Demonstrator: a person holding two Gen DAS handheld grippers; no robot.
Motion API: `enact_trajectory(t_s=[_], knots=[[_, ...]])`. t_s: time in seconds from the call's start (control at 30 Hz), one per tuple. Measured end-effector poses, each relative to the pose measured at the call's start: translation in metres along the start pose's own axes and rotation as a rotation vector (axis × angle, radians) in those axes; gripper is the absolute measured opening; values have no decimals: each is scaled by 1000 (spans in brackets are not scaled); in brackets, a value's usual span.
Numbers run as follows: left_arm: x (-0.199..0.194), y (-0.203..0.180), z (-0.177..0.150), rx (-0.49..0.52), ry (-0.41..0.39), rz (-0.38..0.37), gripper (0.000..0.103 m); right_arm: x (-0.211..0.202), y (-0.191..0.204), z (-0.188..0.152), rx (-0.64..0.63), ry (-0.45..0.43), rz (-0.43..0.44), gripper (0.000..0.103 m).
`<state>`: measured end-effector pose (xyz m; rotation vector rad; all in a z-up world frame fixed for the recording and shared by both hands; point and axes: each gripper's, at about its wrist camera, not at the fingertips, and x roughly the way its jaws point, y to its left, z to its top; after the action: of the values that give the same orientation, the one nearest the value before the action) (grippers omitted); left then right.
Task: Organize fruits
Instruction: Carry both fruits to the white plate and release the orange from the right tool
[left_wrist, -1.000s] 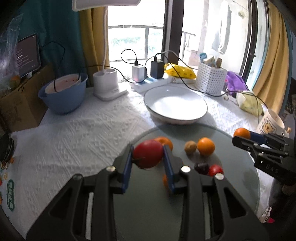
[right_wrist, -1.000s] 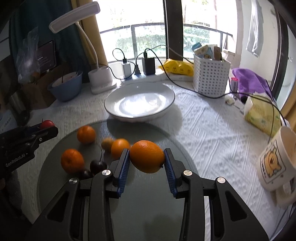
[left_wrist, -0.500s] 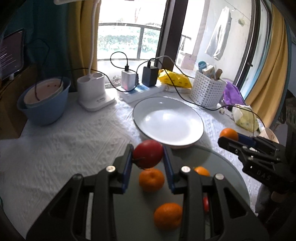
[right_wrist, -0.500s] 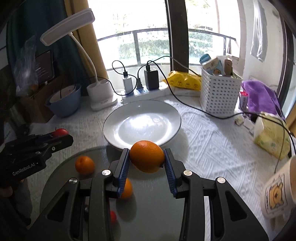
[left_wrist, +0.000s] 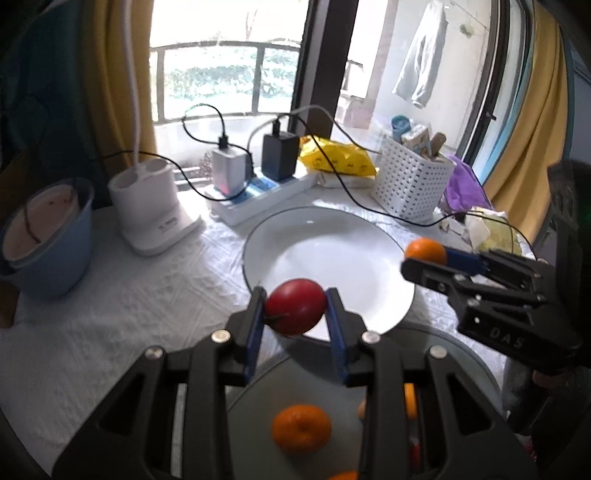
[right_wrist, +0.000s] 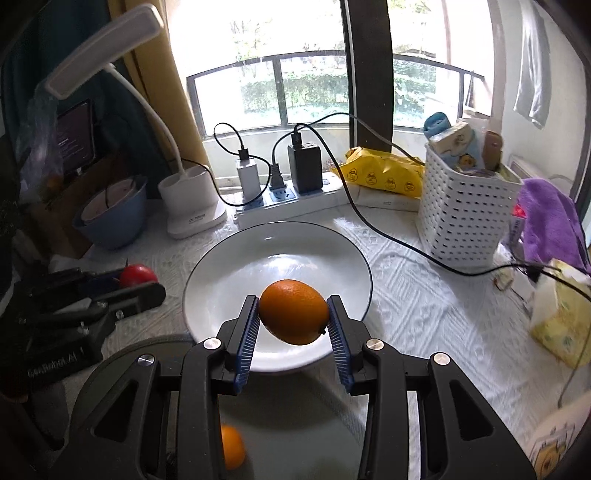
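Observation:
My left gripper (left_wrist: 295, 312) is shut on a red apple (left_wrist: 295, 311) and holds it over the near rim of the white plate (left_wrist: 343, 236). My right gripper (right_wrist: 293, 317) is shut on an orange (right_wrist: 293, 315) above the plate's (right_wrist: 236, 273) near half. In the left wrist view the right gripper (left_wrist: 428, 258) with its orange (left_wrist: 424, 250) hangs at the plate's right edge. In the right wrist view the left gripper (right_wrist: 144, 282) with the apple (right_wrist: 137, 275) is left of the plate. Loose oranges (left_wrist: 301, 428) lie on the grey glass disc (left_wrist: 258, 398) below.
Behind the plate stand a power strip with chargers (right_wrist: 288, 192), a white lamp base (right_wrist: 190, 206), a blue bowl (right_wrist: 110, 218) and a white basket (right_wrist: 465, 214). A black cable (right_wrist: 388, 236) crosses the cloth right of the plate. A yellow tissue pack (right_wrist: 561, 325) lies at the right.
Both grippers moved forward from over the glass disc to the white plate, each still holding its fruit. The loose fruits on the disc dropped toward the bottom of both views.

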<state>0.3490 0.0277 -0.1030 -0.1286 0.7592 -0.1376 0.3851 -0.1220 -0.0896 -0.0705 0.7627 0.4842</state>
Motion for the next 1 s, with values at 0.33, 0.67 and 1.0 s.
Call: enact_trajectory(t_s=[0.33, 0.67, 1.0], knots=[[40, 12, 20, -1, 66, -26, 33, 49, -3, 20, 8, 53, 43, 39], [75, 21, 36, 36, 100, 6, 33, 93, -7, 31, 22, 105, 53, 39], [86, 19, 36, 51, 123, 1, 34, 103, -10, 38, 44, 104, 45, 39]])
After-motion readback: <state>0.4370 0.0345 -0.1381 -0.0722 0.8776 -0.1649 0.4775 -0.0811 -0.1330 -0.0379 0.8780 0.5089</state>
